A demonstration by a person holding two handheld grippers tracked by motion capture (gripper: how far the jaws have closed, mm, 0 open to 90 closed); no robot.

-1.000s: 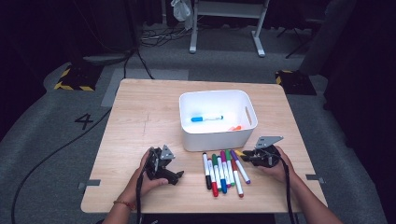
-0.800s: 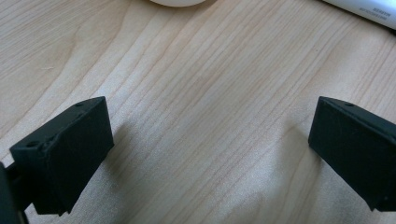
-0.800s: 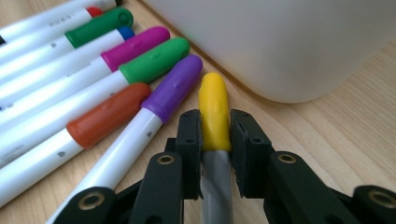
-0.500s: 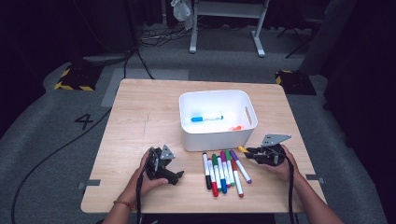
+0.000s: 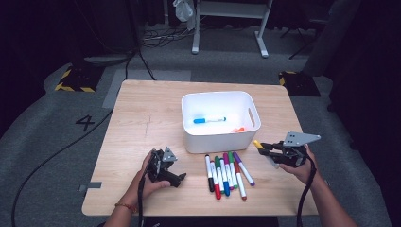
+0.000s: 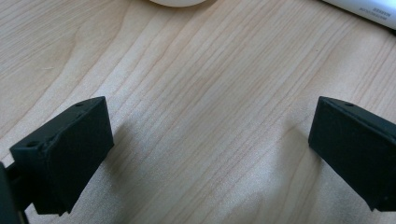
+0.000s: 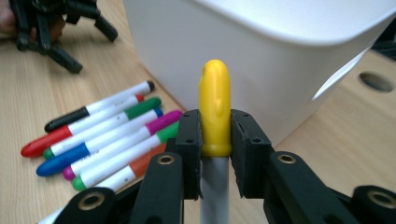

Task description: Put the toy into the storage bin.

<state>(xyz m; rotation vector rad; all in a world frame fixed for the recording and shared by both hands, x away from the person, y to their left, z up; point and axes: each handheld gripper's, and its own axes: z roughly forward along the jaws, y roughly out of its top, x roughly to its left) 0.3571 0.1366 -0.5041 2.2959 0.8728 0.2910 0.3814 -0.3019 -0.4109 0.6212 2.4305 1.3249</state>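
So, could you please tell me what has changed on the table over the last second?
The right gripper, shut on the yellow-capped marker, has lifted it off the table beside the marker row and up near the white bin. The left gripper stayed open on the table; the blue marker still lies in the bin.

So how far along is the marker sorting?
Two markers already lie in the bin: a blue one and an orange one. The right claw grips a yellow marker near it. Six markers remain on the table; the left claw rests open.
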